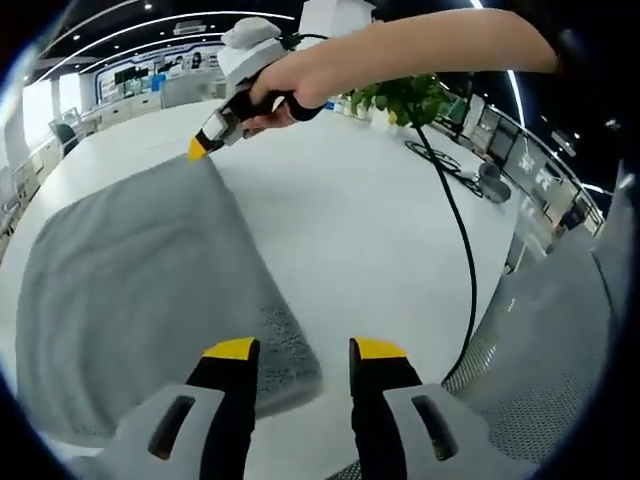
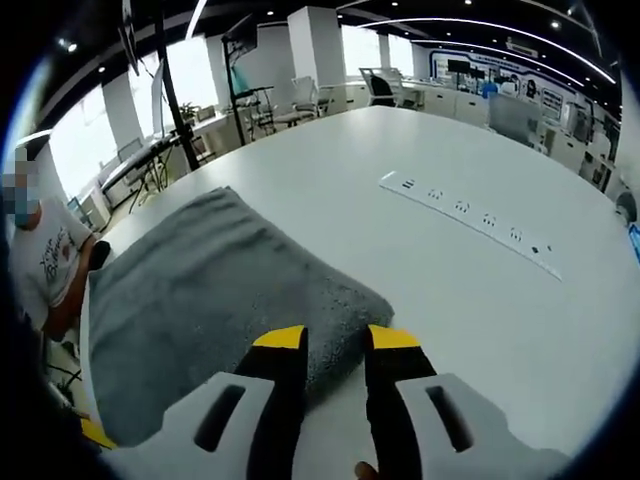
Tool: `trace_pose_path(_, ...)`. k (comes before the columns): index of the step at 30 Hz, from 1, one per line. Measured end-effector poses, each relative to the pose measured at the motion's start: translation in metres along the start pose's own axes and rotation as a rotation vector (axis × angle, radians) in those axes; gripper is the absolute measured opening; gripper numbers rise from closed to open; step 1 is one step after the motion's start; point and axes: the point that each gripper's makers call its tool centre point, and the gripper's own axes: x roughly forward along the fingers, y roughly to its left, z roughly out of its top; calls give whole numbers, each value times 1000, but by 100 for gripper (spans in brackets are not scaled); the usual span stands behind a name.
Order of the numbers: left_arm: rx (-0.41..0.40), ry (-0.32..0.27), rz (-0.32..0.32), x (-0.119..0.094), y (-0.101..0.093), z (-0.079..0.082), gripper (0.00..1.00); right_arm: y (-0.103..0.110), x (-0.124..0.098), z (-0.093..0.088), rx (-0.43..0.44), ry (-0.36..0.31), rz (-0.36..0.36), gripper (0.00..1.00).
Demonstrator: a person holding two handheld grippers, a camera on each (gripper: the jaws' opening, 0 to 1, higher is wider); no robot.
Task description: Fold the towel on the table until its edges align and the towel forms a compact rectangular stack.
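Left claw: yellow-tipped jaws stand apart and hold nothing. One jaw tip overlaps the near corner of the grey terry-cloth towel; the other is over bare surface just beside that corner. Contact with the cloth cannot be confirmed from the left gripper view.

Right claw: jaws stand apart, with a narrow gap, and hold nothing. Both tips sit at the towel's corner edge, one jaw over the pile, the other at its margin. In the left gripper view the right claw appears at the far corner of the towel, carried by a person's hand; the jaw gap is too small there to judge.

Towel position: flat on the white round-edged table surface, with a thick doubled edge on the side facing the claws, which suggests at least one fold is already in place. A white power strip lies well apart from the towel on the surface.

Handling judgement: the towel is likely soft, limp and light, with a rough pile that resists slipping. It will sag and drape when lifted, so one-corner lifts will skew the layers. Take hold at two corners of the same edge, pinching all layers together, and carry both corners across evenly.
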Motion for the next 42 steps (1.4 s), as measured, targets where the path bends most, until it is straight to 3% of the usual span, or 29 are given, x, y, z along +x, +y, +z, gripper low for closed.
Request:
trace_pose_path(6, 25, 43, 52, 4, 3, -8, 34, -9, 7, -9, 15, 17, -11, 19)
trace_pose_path(8, 66, 108, 85, 2, 7, -17, 32, -11, 11, -11, 7, 24, -15, 19)
trace_pose_path(10, 69, 92, 95, 4, 8, -16, 29, -5, 3, -15, 1, 27, -12, 18)
trace_pose_path(20, 75, 110, 110, 6, 13, -18, 25, -18, 6, -13, 15, 3, -50, 16)
trace_pose_path(22, 94, 111, 108, 6, 14, -18, 23, -19, 7, -19, 6, 27, -55, 16)
trace_pose_path(25, 106, 111, 93, 5, 15, -18, 19, -23, 10, -22, 46, 27, -60, 16)
trace_pose_path(29, 83, 100, 74, 5, 17, -17, 14, -11, 3, -23, 44, 34, -30, 8)
trace_pose_path(33, 7, 70, 21, 7, 9, -13, 8, -12, 9, -22, 58, 21, -7, 2)
trace_pose_path(39, 42, 89, -12, 11, -1, -8, 5, -18, 0, -27, 54, 20, -10, 1)
trace_pose_path(42, 56, 98, -68, 16, -16, -6, 5, -26, -5, -34, 71, 24, -14, 1)
